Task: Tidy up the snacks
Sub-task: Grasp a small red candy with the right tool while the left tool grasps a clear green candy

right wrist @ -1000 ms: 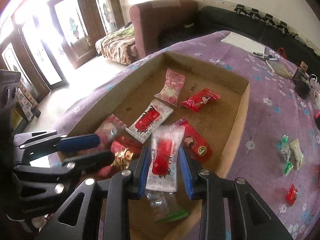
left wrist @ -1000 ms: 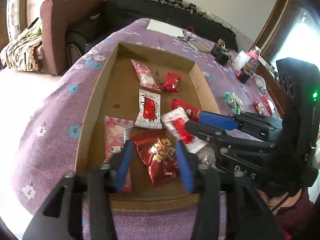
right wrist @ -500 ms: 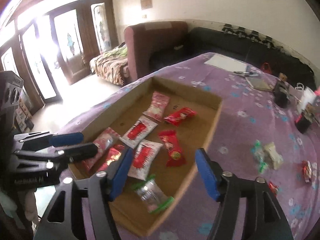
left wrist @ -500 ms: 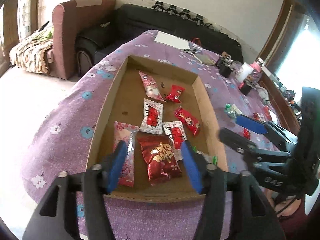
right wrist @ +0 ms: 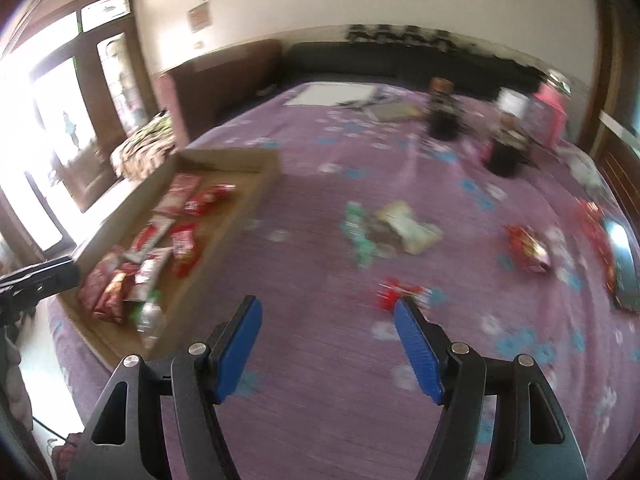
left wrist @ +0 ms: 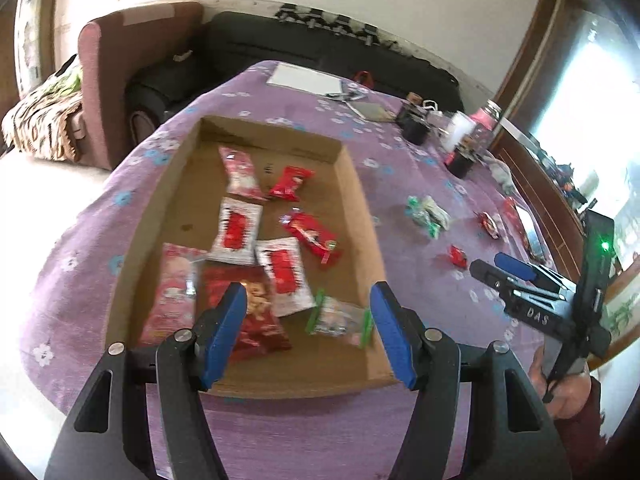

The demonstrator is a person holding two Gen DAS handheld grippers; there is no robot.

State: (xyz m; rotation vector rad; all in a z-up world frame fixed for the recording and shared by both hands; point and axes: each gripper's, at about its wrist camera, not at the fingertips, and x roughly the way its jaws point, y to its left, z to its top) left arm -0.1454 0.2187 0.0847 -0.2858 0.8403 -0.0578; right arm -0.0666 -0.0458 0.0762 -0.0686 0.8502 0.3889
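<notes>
A shallow cardboard box (left wrist: 360, 208) on the purple flowered tablecloth holds several snack packets, mostly red and white, plus a clear green-ended one (left wrist: 340, 318). My left gripper (left wrist: 306, 320) is open and empty above the box's near end. My right gripper (right wrist: 326, 334) is open and empty over the cloth right of the box (right wrist: 256, 190); it also shows in the left wrist view (left wrist: 504, 266). Loose snacks lie on the cloth: a small red one (right wrist: 400, 294) by the right fingertip, a green and cream pair (right wrist: 384, 232), and a red packet (right wrist: 526, 246).
Dark cups (left wrist: 414, 128), a pink-lidded bottle (left wrist: 486, 120), papers (left wrist: 304, 78) and scissors sit at the table's far side. A phone (right wrist: 622, 256) lies at the right edge. A sofa and armchair stand beyond the table.
My right gripper let go of the red and white packet in the box, opened, and swung right over the cloth. My left gripper pulled back and up from the box and opened wider.
</notes>
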